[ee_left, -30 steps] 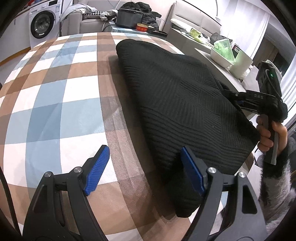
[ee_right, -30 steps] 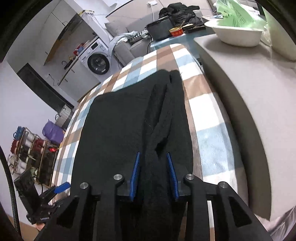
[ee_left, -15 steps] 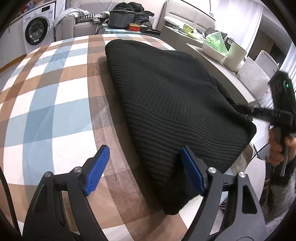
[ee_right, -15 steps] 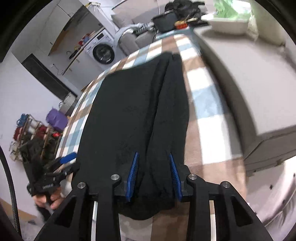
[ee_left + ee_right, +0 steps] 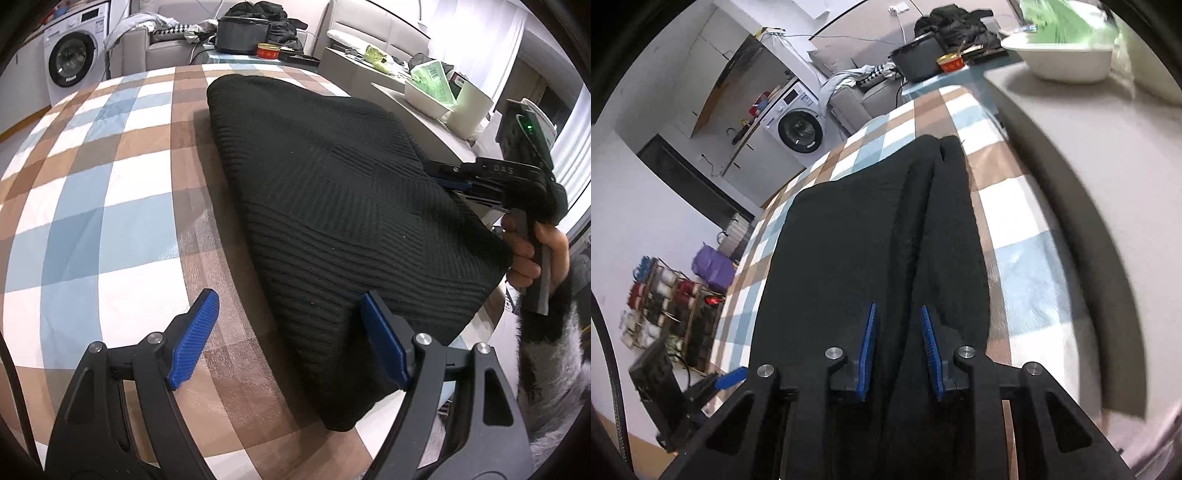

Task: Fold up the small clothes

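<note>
Right gripper (image 5: 897, 341) just closing, pinching black knit sweater's (image 5: 343, 206) ridge on checked cloth (image 5: 110, 206); left gripper (image 5: 288, 336) wide, empty

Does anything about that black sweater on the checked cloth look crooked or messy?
A little. The black sweater lies slanted across the checked cloth, its near corner hanging past the table edge. No spills or damage show.
</note>
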{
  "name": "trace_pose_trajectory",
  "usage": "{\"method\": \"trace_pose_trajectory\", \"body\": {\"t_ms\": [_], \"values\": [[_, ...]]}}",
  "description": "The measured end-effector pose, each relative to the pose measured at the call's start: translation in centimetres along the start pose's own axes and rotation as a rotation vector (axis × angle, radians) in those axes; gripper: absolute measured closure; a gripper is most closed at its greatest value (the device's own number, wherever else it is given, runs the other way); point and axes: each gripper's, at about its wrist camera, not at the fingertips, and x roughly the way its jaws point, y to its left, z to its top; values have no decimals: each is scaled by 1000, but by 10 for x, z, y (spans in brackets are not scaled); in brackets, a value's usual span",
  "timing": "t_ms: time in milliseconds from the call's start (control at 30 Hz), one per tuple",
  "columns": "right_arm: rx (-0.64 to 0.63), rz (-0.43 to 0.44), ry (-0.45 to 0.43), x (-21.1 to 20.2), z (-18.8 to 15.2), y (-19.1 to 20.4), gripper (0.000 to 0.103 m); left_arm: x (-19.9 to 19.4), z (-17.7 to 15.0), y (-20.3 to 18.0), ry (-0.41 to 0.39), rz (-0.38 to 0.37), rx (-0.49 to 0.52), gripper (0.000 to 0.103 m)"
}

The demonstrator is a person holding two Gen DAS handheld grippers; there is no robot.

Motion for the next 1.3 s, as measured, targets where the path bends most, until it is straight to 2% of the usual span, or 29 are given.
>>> {"method": "trace_pose_trajectory", "body": {"t_ms": [100, 300, 333, 400, 467, 500, 633, 767, 833, 967, 1000, 1033, 1100, 1167, 1233, 1300], "values": [[-1, 16, -13, 5, 8, -2, 98, 3, 1, 3, 4, 1, -9, 26], [-108, 21, -114, -21, 20, 28, 99, 1, 1, 3, -3, -1, -11, 26], [-127, -5, -126, -21, 21, 31, 99, 1, 1, 4, -3, 0, -11, 26], [-167, -119, -120, -10, 23, 35, 99, 0, 0, 4, -4, 1, -14, 26], [-207, -266, -70, 10, 22, 35, 99, -2, -1, 3, -5, 4, -9, 26], [-204, -298, -56, 14, 23, 34, 98, -3, -2, 3, -8, 7, -3, 26], [-144, -217, -68, -8, 18, 25, 87, -4, -2, 9, -8, 6, -23, 26], [-56, 8, -5, -30, 0, 16, 82, -1, -1, 10, -8, -5, -30, 26], [-37, 55, 44, -30, -12, 15, 75, 0, 0, 8, -5, -8, -27, 26], [-53, -12, 106, -11, -23, 15, 73, -2, 0, 3, -9, -9, -8, 26], [-48, -12, 109, -7, -25, 13, 79, -3, 0, 2, -11, -4, -5, 26], [-48, -3, 96, -6, -24, 13, 93, -3, 0, 3, -12, 0, -6, 26], [-58, 28, 56, -11, -21, 16, 94, -5, 0, 4, -14, 2, -16, 26], [-122, 42, -14, -27, -20, 31, 94, -6, 0, 5, -17, 3, -20, 26], [-164, 14, -40, -36, -20, 38, 94, -6, 2, 7, -20, 4, -25, 26], [-202, -71, -38, -29, -24, 39, 94, -6, 3, 8, -21, -4, -37, 26]]}}
